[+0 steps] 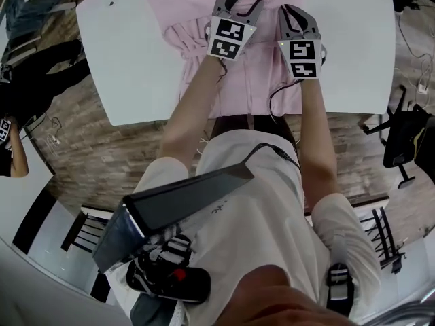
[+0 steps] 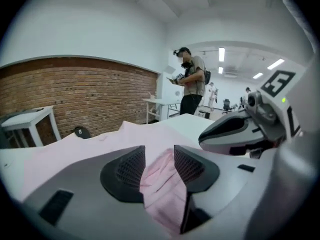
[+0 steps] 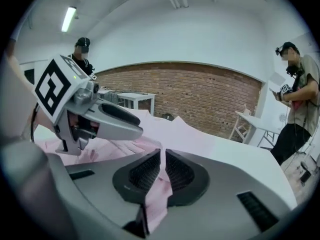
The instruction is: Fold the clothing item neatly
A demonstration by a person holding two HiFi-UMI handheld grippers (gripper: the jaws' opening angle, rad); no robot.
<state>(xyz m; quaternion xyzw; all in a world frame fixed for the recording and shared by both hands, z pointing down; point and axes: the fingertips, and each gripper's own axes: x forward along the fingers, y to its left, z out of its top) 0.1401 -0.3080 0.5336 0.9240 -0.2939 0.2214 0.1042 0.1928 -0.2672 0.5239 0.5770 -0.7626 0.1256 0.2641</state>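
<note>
The pink garment (image 1: pixel 262 80) lies spread on the white bench (image 1: pixel 115 53) at the top middle of the head view, and it reaches down to the near edge of the bench. My right hand-held gripper (image 3: pixel 162 170) is closed on a fold of it; the cloth comes out thin between the two pads. My left hand-held gripper (image 2: pixel 159 166) has its jaws apart, and a bunch of the same cloth sits loose in the gap, not pressed.

I think the danger is this: only one side is really held. If I pull with the right alone, the fold can go crooked, and the layer under it can be dragged along the bench. The loose cloth in the left jaws may also catch on a pad when I draw that hand away, which would spoil the fold. If I tug toward myself, the near edge could slide off the bench.

I see no container in any of these views, so there are no contents to report.
</note>
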